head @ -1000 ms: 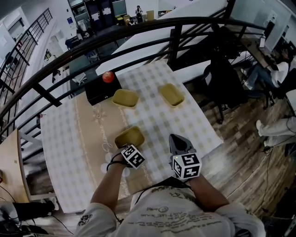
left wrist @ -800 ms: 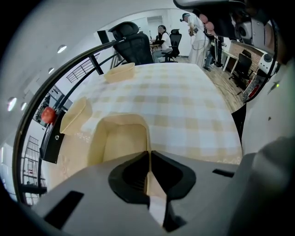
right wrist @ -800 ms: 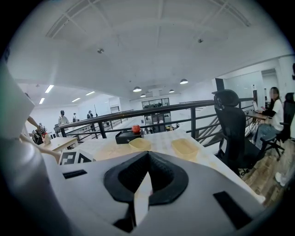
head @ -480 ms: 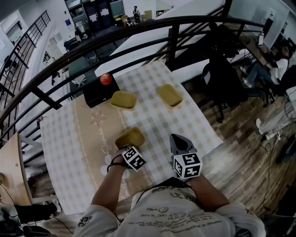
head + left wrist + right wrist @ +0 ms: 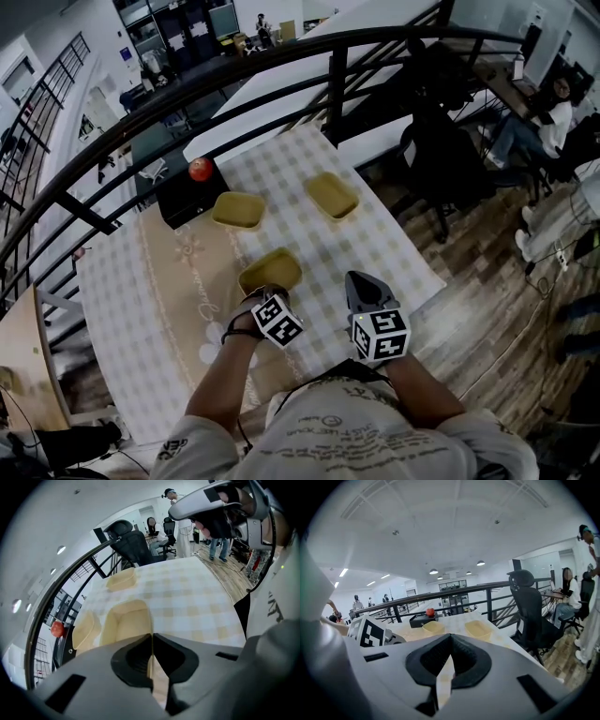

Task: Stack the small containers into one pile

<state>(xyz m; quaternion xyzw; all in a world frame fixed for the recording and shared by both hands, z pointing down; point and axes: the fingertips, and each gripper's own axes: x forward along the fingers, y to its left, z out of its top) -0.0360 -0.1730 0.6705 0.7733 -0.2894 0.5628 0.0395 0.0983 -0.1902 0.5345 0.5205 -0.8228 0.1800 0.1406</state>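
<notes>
Yellow container (image 5: 270, 270) in just-closing left tongs (image 5: 263, 296)

Checked tablecloth (image 5: 375, 239) covered the table. Red apple (image 5: 200, 170) sat on a black box (image 5: 176, 202) at the cloth's far edge. Black railing (image 5: 281, 52) curved just beyond that edge. Black office chair (image 5: 527, 611) stood off the cloth's right side, on wood floor (image 5: 487, 309).

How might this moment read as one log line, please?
left claw: just closed on near container; right claw: shut, empty; far containers: apart
</notes>
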